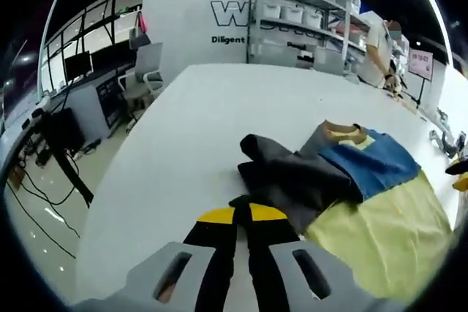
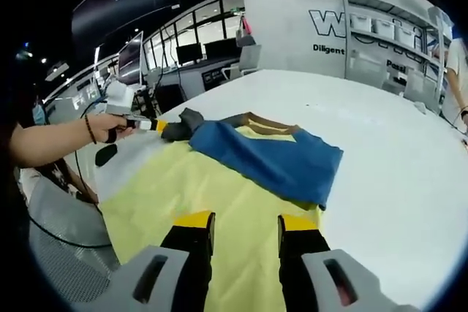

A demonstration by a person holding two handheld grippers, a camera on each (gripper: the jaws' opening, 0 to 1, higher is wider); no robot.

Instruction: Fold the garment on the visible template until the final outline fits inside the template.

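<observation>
Right now I have the garment (image 2: 267, 155) lying on the pale yellow template (image 2: 197, 202), which is spread flat on the white bench (image 2: 395, 180). It is a blue cloth with a dark grey part and a tan trim at its far edge. Its long axis runs across the far end of the template, from the dark bunched end at one side to the blue corner at the other.

In the left gripper view, my left gripper (image 1: 241, 217) sits just beside the dark end of the garment (image 1: 292, 180), its yellow-tipped jaws pressed close together; I cannot see any cloth between them. That makes the left the nearer one for the coming fold.

In the right gripper view, my right gripper (image 2: 245, 224) hangs over the near, bare part of the template with its jaws spread and nothing between them. The garment lies ahead of it, apart from the tips. The other gripper (image 2: 157, 126), held in a hand (image 2: 110, 128), reaches the dark end from the left.

I judge the blue corner overhangs the template's edge, so folding remains.
</observation>
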